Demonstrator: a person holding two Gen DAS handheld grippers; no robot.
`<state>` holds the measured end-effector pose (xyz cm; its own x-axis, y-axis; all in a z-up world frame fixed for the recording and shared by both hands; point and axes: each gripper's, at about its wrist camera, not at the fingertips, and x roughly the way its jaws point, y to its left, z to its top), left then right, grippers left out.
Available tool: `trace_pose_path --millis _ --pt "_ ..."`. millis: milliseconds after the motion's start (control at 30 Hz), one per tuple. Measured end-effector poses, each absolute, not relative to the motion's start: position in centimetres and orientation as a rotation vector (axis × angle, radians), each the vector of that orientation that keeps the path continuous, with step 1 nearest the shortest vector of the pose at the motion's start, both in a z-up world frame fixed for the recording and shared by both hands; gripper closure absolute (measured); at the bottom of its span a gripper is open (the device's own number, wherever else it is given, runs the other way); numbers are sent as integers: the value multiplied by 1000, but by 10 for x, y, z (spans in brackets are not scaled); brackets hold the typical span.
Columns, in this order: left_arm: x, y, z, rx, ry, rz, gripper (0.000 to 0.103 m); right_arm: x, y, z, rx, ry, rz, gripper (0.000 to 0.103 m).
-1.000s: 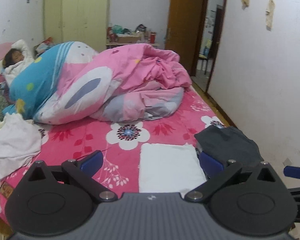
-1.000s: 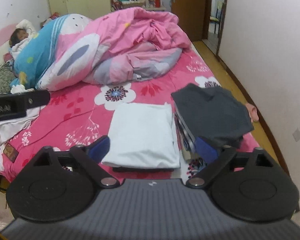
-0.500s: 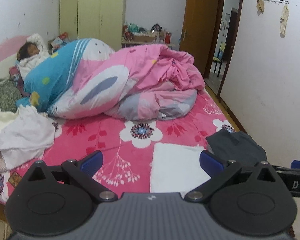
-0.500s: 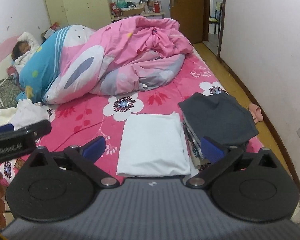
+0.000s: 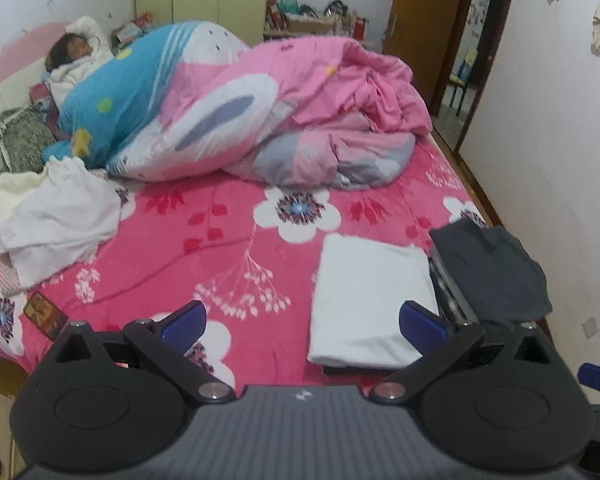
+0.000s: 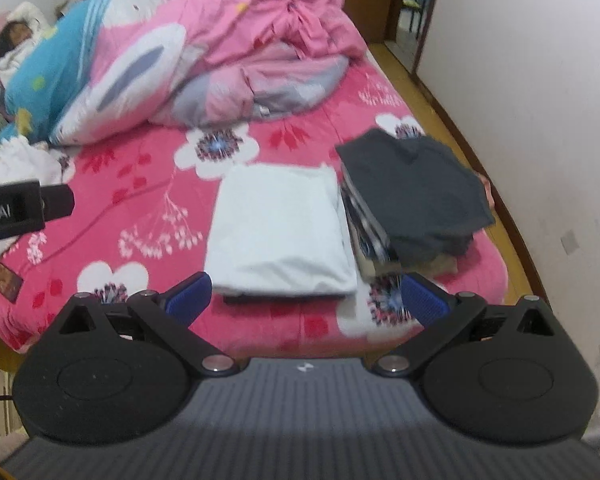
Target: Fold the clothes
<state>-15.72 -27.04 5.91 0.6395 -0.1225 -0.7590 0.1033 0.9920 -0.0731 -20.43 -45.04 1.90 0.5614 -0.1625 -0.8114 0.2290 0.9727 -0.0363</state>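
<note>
1. Both tools are empty, jaws spread wide. The left gripper and the right gripper each hover above the near edge of the bed, touching no cloth.

2. Just ahead of the right gripper's jaws lies one folded white garment; in the left view it sits ahead and toward the right jaw. Just beside it, on its right, stands one stack of folded clothes topped by a dark grey piece.

3. Well off to the left of the left gripper's jaws lies one loose heap of white clothes, not yet folded. I cannot tell how many pieces it holds.

4. Far ahead of both: one rumpled quilt, and one person lying by the headboard.

5. Risks, as I judge them: reaching for the heap with wide jaws may pinch several layers, dragging out more than one piece. A low sweep across could snag the folded white garment's edge and undo it. The stack sits near the bed's right edge; a nudge could tip it off.
</note>
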Motion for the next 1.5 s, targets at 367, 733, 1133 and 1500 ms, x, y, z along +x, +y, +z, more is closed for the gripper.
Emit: trace_pose_path --millis 367,733,1133,1500 --pt "-168 -297 45 7 934 -194 0 -221 -462 14 87 968 -316 1" --pt "-175 -314 40 17 959 -221 0 -236 -476 13 77 976 -401 1" --pt "-180 -320 38 23 971 -226 0 -247 -483 11 86 983 -430 1" --pt "-183 -325 36 38 972 -236 0 -250 -487 9 98 987 -442 1"
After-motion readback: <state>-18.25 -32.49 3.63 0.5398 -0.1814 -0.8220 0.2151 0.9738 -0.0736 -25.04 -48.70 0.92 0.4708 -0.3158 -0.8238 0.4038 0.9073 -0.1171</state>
